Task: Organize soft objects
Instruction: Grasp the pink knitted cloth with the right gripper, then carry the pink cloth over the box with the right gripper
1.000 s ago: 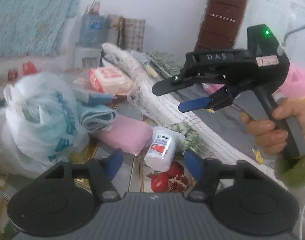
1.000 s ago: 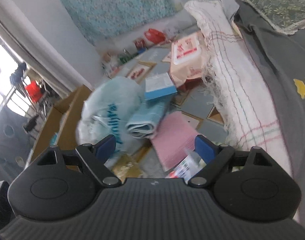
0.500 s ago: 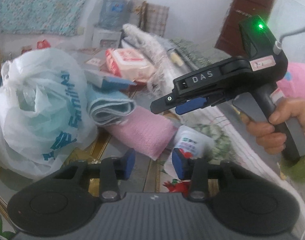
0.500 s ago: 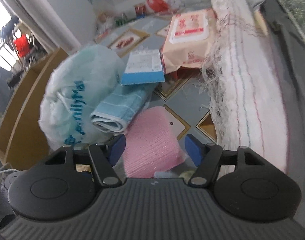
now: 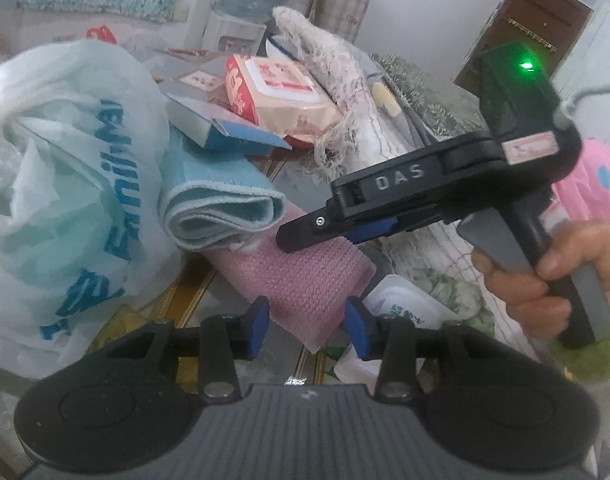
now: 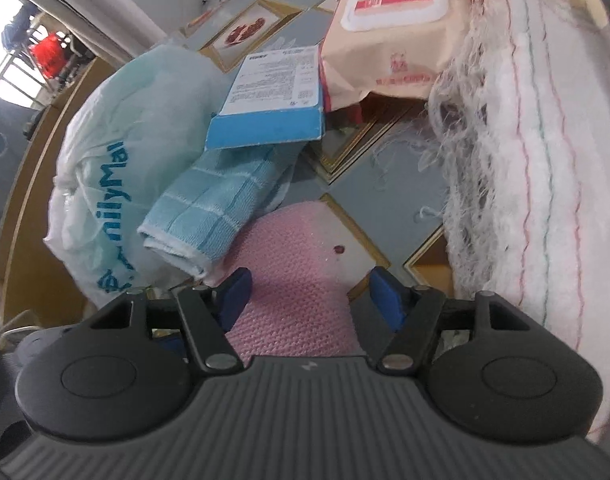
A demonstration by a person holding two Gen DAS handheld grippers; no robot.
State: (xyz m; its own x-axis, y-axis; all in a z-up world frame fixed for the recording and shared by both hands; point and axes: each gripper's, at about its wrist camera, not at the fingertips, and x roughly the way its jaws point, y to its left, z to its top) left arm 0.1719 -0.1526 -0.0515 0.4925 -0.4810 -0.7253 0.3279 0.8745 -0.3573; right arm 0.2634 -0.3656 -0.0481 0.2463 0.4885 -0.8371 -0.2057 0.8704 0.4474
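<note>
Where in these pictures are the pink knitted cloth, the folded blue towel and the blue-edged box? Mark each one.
pink knitted cloth [image 6: 301, 280], right wrist view, on its textured upper face.
folded blue towel [image 5: 221, 216], left wrist view, on its rolled front edge.
blue-edged box [image 6: 265, 134], right wrist view, on its blue side panel.

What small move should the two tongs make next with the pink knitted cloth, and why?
Probably lower both tongs onto the pink knitted cloth and close. The right tongs and left tongs are open, straddling it, not yet pinching. The folded light-blue towel overlaps one edge, so lift gently.
</note>
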